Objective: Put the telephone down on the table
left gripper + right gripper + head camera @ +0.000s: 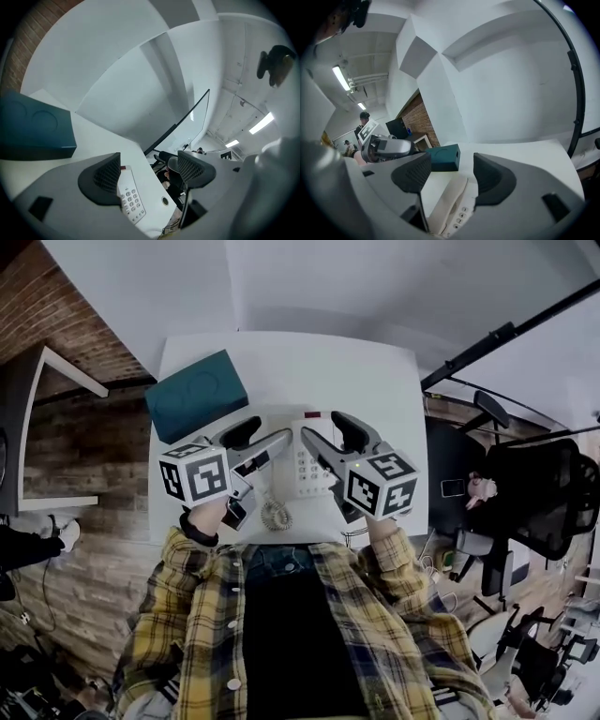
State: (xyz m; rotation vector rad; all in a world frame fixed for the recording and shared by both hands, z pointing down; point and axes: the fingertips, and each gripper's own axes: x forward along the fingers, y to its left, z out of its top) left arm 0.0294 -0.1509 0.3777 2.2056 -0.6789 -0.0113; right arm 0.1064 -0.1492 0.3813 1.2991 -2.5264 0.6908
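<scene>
From where I stand, the telephone (309, 465) sits flat on the white table (281, 362), handset on its cradle, with its coiled cord (275, 513) trailing toward six o'clock. The left gripper (265, 437) hangs at its nine o'clock and the right gripper (328, 432) at its three o'clock. Both have their jaws spread wide and grip nothing, with the keypad showing beneath. A teal box (195, 395) lies at ten o'clock. I'd judge the telephone is already set down, so the next move calls only for drawing both grippers clear without nudging it.
</scene>
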